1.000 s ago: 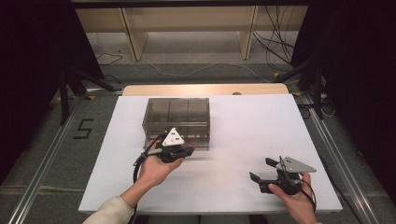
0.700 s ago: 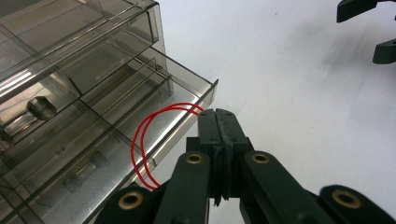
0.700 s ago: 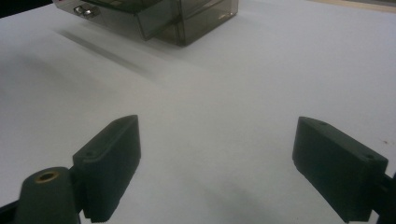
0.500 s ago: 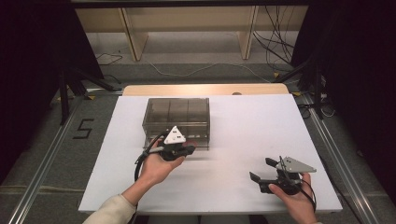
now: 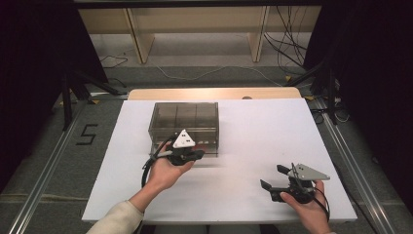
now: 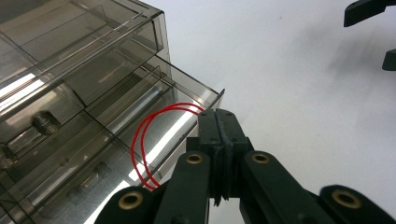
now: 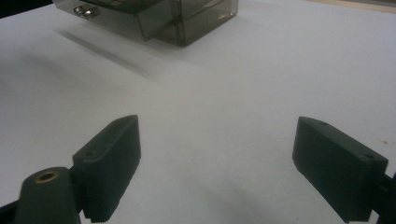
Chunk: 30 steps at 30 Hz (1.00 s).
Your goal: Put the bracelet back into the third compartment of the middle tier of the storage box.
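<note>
Hands are coming in from the near edge of the white surface (image 5: 243,122), each of yours carrying a gripper. Your right gripper (image 5: 272,177) is sitting low at the near right, well apart from everything else, its jaws spread wide with bare surface showing between them in the right gripper view. Your left gripper (image 5: 197,154) is reaching farther in, up against the front of the smoky clear drawer box (image 5: 184,117). In the left gripper view its jaws are pressed tightly together, clenched on a thin loop of red cord (image 6: 144,140) that is curving down over an open drawer (image 6: 140,135) pulled out from the box's front. I cannot tell what the far end of the cord is tied to. The box itself is standing near the middle of the surface, toward its far side. Beyond the surface's far edge, a wooden frame (image 5: 195,22) and loose cables (image 5: 287,44) are lying on the floor.
</note>
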Each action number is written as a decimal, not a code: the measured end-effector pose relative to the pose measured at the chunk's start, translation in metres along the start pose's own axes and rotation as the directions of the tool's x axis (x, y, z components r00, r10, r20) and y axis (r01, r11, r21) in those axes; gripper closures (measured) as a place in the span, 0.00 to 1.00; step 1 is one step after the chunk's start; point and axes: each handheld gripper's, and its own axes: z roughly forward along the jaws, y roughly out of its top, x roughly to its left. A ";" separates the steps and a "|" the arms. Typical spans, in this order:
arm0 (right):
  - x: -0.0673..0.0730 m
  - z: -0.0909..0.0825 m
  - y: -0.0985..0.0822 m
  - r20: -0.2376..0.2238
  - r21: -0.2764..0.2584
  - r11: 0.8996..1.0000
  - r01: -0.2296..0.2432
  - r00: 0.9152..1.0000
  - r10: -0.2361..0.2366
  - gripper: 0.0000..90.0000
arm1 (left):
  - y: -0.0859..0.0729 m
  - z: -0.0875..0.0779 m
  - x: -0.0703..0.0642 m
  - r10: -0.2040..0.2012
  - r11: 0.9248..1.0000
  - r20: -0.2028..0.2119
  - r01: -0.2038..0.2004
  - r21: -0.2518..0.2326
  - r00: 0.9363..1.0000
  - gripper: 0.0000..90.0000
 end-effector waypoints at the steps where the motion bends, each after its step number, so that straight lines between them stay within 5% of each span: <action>1: 0.000 0.000 0.000 0.000 0.000 1.000 0.000 1.000 0.000 0.18 | 0.000 0.000 0.000 -0.001 1.000 0.000 0.001 0.000 1.000 1.00; 30: 0.000 0.000 0.000 0.002 -0.003 1.000 -0.004 1.000 0.004 0.18 | 0.006 0.009 0.004 0.002 1.000 -0.004 -0.002 0.013 1.000 1.00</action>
